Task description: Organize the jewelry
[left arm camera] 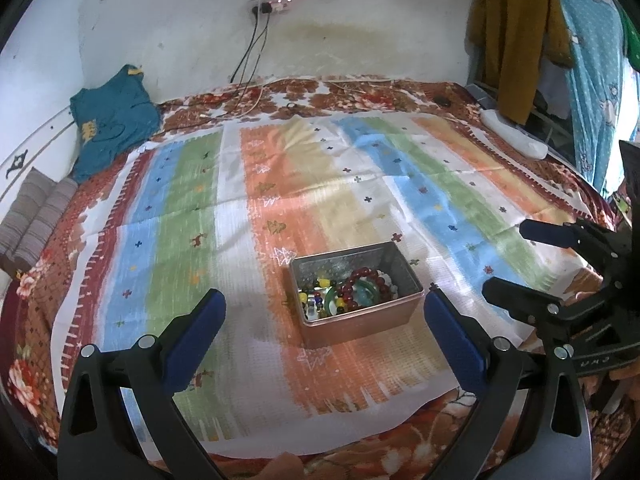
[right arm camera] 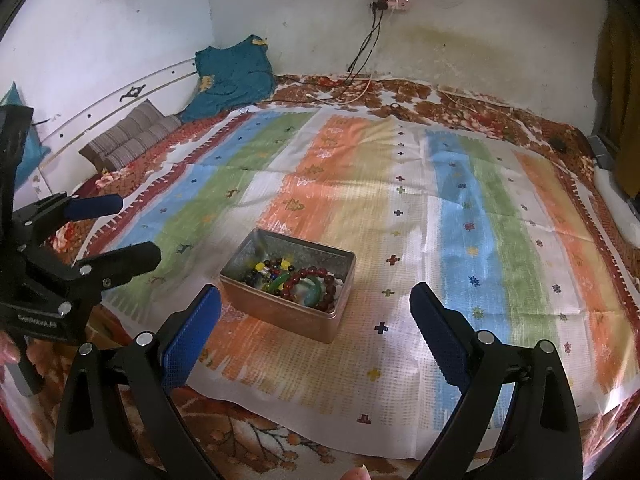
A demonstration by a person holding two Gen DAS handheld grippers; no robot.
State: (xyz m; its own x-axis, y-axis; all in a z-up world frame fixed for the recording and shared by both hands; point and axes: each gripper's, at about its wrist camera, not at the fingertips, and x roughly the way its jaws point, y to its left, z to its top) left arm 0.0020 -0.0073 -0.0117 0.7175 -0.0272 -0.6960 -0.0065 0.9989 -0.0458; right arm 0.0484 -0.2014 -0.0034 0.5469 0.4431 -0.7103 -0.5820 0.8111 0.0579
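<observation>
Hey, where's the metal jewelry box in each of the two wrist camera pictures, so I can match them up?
Left wrist view: the metal box sits lower centre, nearer the right finger of the open left gripper.
Right wrist view: the metal box sits left of centre, nearer the left finger of the open right gripper.
Shared landmark: the wall power strip with hanging cables.

A tin box [left arm camera: 356, 300] is set on the cloth [left arm camera: 248, 208] spread over the bed [left arm camera: 400, 94], near its front edge; bracelets [left arm camera: 362, 290] (piled together) are held inside it.
</observation>
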